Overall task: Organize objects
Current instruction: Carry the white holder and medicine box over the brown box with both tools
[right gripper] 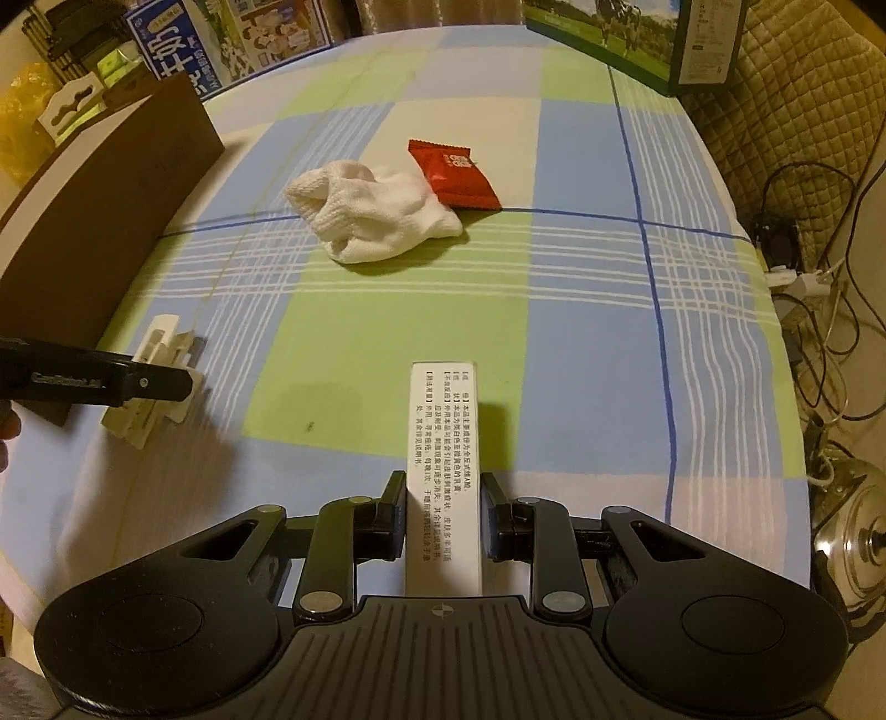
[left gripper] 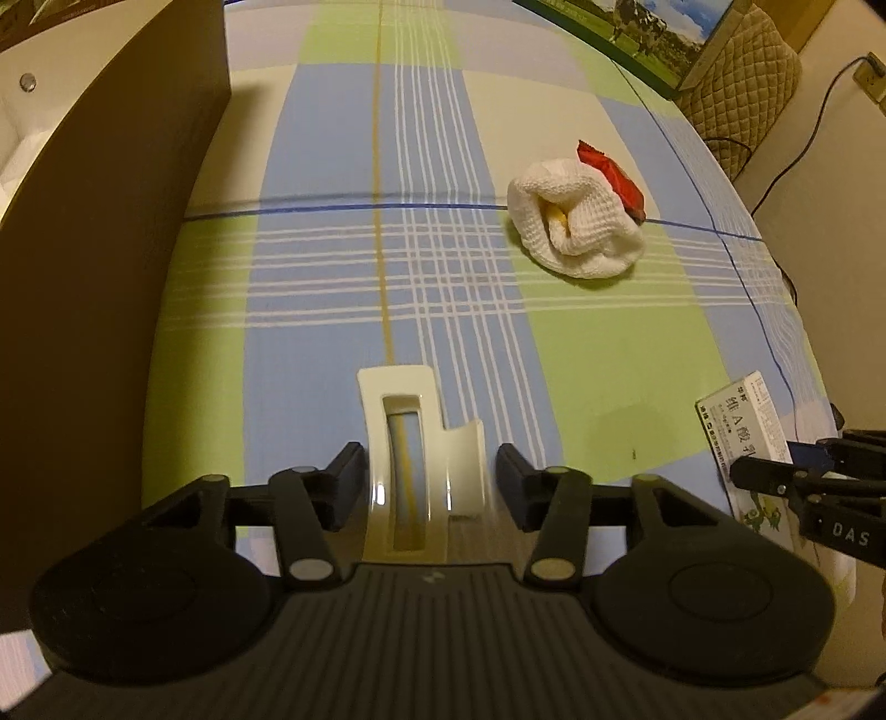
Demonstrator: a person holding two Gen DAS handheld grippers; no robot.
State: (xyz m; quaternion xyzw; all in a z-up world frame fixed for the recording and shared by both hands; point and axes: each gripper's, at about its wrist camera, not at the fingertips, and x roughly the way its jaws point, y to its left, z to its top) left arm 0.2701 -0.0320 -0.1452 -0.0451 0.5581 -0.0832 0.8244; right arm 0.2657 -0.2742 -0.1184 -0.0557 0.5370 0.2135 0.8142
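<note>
My left gripper point(left gripper: 431, 471) straddles a cream plastic bracket point(left gripper: 412, 448) lying on the checked cloth; its pads stand apart from the bracket's sides, so it is open. My right gripper point(right gripper: 443, 504) straddles a white printed medicine box point(right gripper: 444, 443); the left pad touches it and a narrow gap shows at the right pad. A crumpled white sock point(right gripper: 376, 213) and a red snack packet point(right gripper: 454, 174) lie side by side further back; both also show in the left wrist view, the sock point(left gripper: 576, 221) in front of the packet point(left gripper: 612, 177).
A dark brown box point(right gripper: 94, 210) stands along the table's left side. A picture box point(right gripper: 637, 39) stands at the far right edge. Cables and a power strip point(right gripper: 797, 277) lie off the right edge beside a metal pot point(right gripper: 853, 543).
</note>
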